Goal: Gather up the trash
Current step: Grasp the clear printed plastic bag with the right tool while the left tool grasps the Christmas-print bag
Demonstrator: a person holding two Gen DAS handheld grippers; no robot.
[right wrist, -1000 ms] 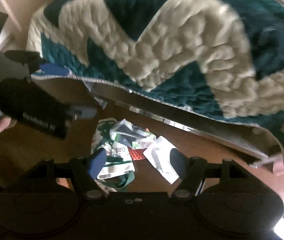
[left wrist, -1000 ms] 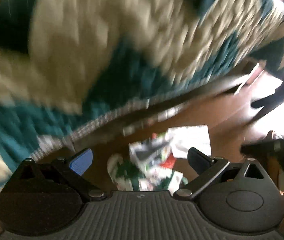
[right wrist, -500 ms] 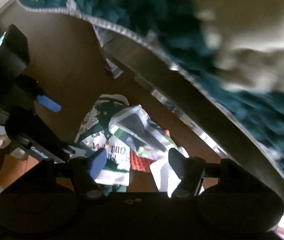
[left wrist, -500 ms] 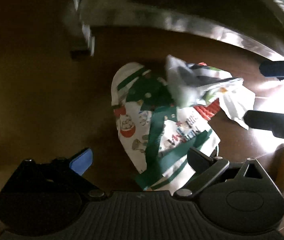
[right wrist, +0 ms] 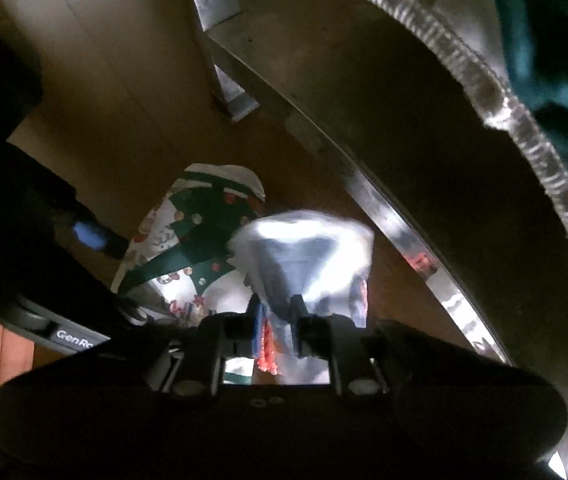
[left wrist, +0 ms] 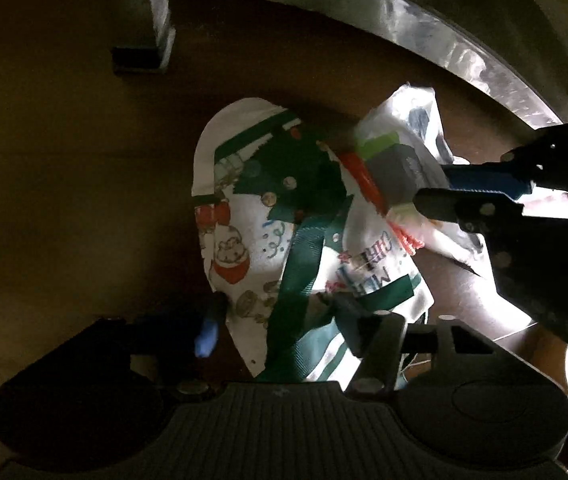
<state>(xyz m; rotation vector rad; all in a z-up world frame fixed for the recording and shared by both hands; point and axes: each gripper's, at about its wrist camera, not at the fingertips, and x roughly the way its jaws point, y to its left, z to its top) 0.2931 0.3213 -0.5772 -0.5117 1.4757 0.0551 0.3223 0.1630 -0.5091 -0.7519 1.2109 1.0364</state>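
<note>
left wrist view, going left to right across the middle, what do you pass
dark wooden floor → christmas print bag with its green strap → crumpled wrapper → right claw, shut on the crumpled wrapper

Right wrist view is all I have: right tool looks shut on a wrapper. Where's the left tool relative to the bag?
Observer: The left tool straddles the green strap of the Christmas bag, with its fingers apart, not clamped.
Operator: Is the wrapper clear of the bag?
Observer: No. In the left wrist view, the wrapper in the right tool overlaps the bag's right edge. I can't tell if it's lifted.
Operator: Which wrapper is it?
Observer: The one with a lime-green label above a grey panel.
</note>
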